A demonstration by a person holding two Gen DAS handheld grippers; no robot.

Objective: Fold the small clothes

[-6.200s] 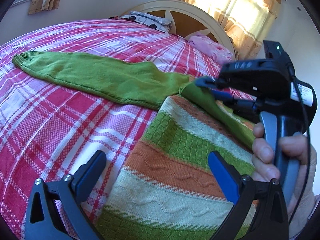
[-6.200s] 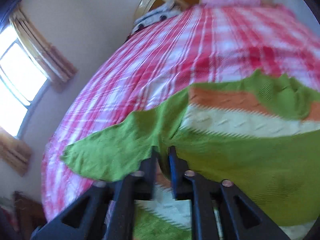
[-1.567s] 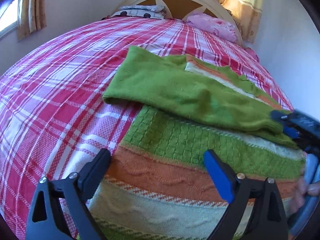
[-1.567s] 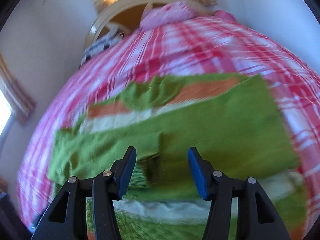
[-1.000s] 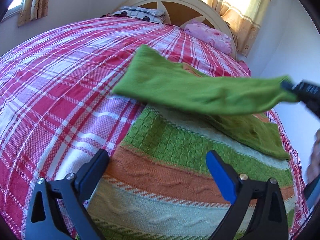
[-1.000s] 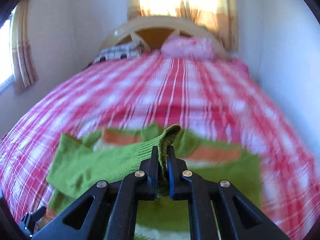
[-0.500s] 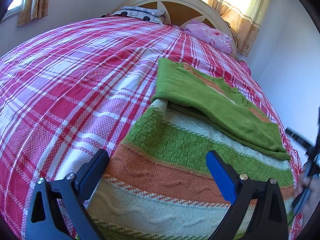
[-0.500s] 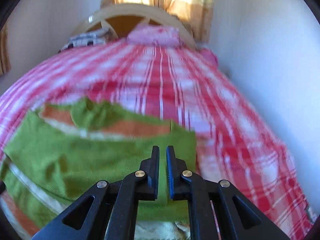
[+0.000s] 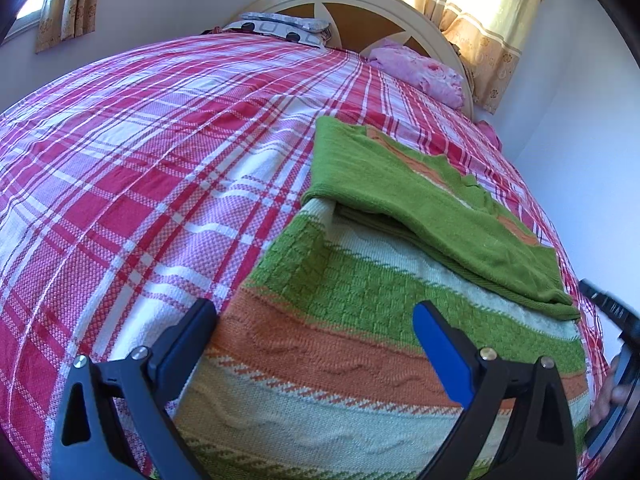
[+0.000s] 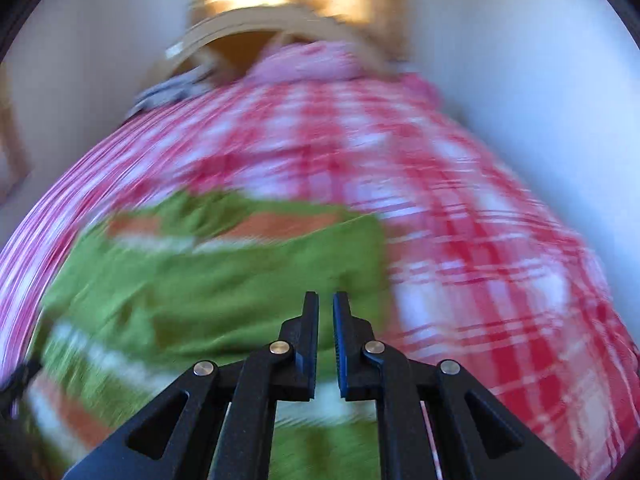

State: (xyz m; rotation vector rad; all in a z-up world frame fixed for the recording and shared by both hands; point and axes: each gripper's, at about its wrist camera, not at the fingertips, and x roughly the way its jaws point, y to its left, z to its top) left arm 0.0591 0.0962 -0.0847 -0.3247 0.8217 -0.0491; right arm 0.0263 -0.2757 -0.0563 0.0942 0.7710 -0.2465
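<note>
A striped knit sweater [image 9: 360, 320] lies flat on the bed [image 9: 140, 160], filling the lower right part of the left wrist view. It has bands of green, orange and cream, and the yarn looks bumpy, with little squares and wavy lines in it. Its plain green sleeves [image 9: 420, 216] are folded across the top of it, and their edge makes a soft roll near the right side. The bed cover is red, pink and white checks, woven and flat, with lots of bare room on the left side of the picture. At the top sit a pink pillow [image 9: 416, 68], a spotted pillow [image 9: 280, 30] and a round cream headboard [image 9: 360, 4]. The left gripper [image 9: 316, 344] hangs low over the sweater's near end with its blue fingers spread wide and nothing between them. In the blurry right wrist view, the right gripper [image 10: 326, 320] is over the green part near the sweater's right edge, its fingers almost touching, pinching nothing.
</note>
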